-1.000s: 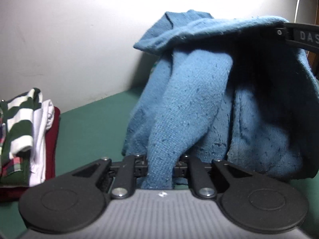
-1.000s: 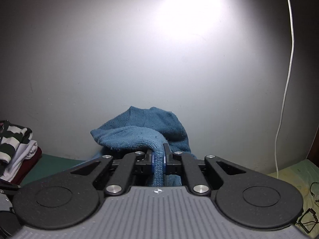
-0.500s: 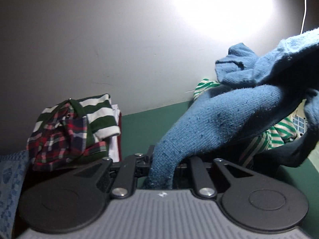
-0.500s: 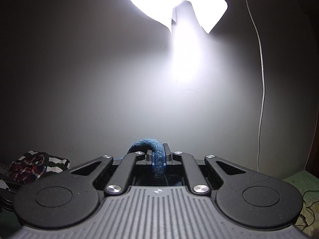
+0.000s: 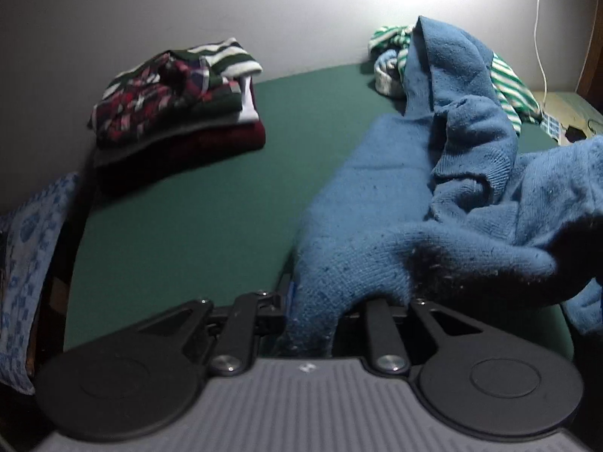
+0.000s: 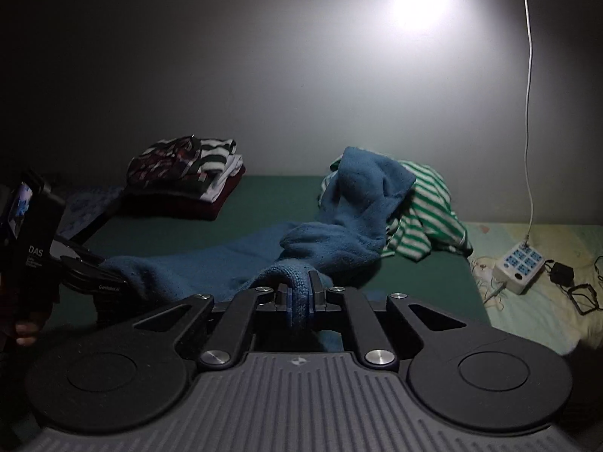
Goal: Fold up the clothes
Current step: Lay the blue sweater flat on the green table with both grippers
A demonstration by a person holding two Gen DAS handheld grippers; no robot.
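- The left gripper is closed on a thick bunch of the blue sweater; knit fills the gap between its jaws and spills out over its right linkage.
- The right gripper is pinched tight on a narrow ribbed edge of the same sweater, which loops up over the jaws.
- The sweater lies rumpled on the green table, partly spread near the grippers, its far end heaped up against the green-striped shirt.
- My judgement: the step in hand is laying the sweater flat. To do it well, draw the two gripped edges apart and toward the near side, keep the knit low so it drags smooth, and pull its far end clear of the striped shirt before any fold.
- Risk, as I judge it: the left grip holds a bunched wad, so a crease may stay.
- Count: two grippers, one blue sweater, one unfolded striped shirt, one stack of folded clothes with about four layers visible.
- Beyond: one power strip, one hanging white cable, one blue-patterned cloth.
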